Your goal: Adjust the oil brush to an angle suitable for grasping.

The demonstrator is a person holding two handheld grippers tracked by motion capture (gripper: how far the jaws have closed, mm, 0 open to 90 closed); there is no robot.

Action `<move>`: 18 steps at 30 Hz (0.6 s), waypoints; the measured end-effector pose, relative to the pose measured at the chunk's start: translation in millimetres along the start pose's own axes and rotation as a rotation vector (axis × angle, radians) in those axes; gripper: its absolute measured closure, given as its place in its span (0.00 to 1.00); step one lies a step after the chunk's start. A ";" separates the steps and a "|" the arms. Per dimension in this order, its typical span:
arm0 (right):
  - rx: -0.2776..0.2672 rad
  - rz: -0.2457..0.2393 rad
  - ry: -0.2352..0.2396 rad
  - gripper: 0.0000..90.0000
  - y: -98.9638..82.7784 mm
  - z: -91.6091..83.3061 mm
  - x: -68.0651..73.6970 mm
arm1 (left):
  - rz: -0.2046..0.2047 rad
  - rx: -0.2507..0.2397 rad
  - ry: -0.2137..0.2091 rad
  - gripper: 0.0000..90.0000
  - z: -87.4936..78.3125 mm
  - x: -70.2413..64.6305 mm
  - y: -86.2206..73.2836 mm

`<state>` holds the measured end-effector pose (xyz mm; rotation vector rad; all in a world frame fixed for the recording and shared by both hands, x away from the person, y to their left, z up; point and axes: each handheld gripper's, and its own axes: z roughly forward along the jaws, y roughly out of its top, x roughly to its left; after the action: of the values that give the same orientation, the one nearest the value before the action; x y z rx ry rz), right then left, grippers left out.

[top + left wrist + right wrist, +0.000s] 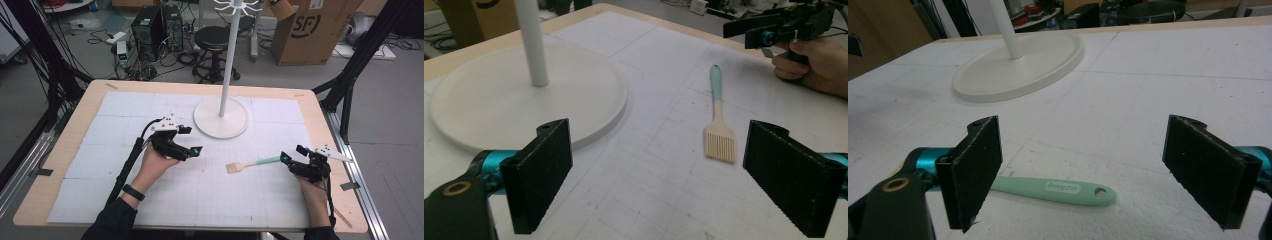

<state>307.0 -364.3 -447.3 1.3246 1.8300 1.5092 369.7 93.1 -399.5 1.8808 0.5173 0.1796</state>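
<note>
Brush (252,163) lies flat on the tabletop (100,165), right of centre in the high view, its mint handle pointing at my right gripper (286,159). That gripper hangs with jaws spread wide, empty, the handle end low between them in its own view; whether a jaw touches it I can't quite tell. My left gripper (199,150), also wide open, sits left of centre, well apart from the bristles. Beyond, upper centre, stands the white stand (221,116).

One brush (251,163), one white stand (221,117), two grippers — left (191,140), right (291,153).
</note>
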 end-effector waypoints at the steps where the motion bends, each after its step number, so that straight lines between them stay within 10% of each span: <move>1: 0.000 0.000 0.000 0.17 0.0 0.0 0.0 | 0.000 0.000 0.000 0.14 0.0 0.0 0.0; 18: -0.005 0.008 0.000 0.17 0.1 -0.2 -0.7 | 0.048 0.080 -0.104 0.14 69.9 -24.9 14.3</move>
<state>307.3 -365.0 -447.3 1.3303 1.8219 1.5173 376.9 18.4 -408.8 1.9697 0.4138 0.0926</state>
